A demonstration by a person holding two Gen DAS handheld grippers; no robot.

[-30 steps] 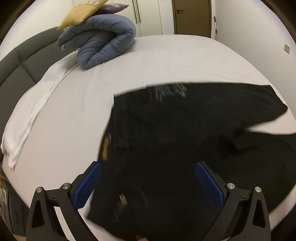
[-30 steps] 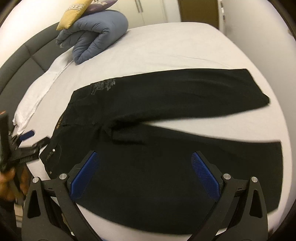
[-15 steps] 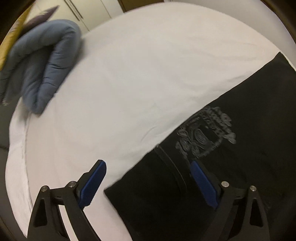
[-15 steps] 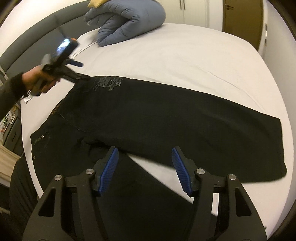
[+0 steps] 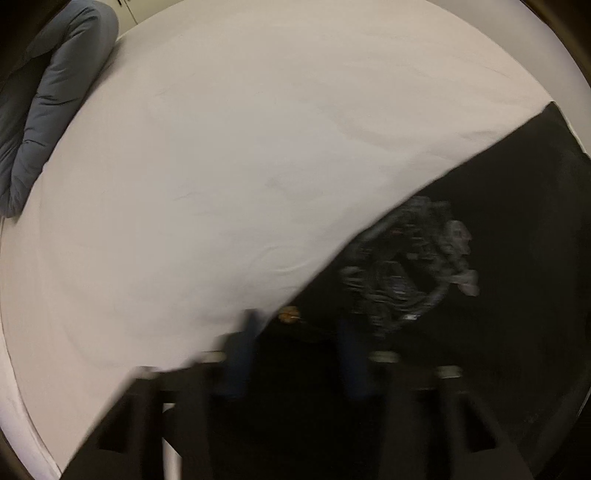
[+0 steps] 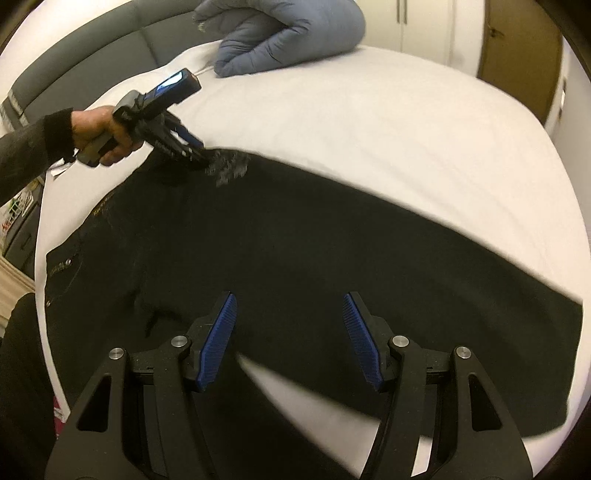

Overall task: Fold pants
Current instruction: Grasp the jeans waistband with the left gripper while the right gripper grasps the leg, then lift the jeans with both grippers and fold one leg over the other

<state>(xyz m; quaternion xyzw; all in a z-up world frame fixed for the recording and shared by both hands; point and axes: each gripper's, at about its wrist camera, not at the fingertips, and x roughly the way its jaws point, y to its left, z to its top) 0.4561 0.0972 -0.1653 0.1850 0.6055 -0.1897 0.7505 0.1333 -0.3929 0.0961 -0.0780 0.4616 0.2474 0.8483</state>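
Left gripper [image 6: 199,157]: black two-finger tool, blue pads – gripped in a bare left hand [image 6: 98,134], dark sleeve at wrist; fingertips low, angled down; gap blurred, state unclear.
Right gripper [image 6: 290,341]: black frame, ribbed blue pads [image 6: 218,341] – jaws spread wide, nothing between.

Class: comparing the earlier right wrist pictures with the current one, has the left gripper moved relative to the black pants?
Yes. The left gripper went from the near waistband corner up to the far waist corner of the black pants, toward the blue duvet.
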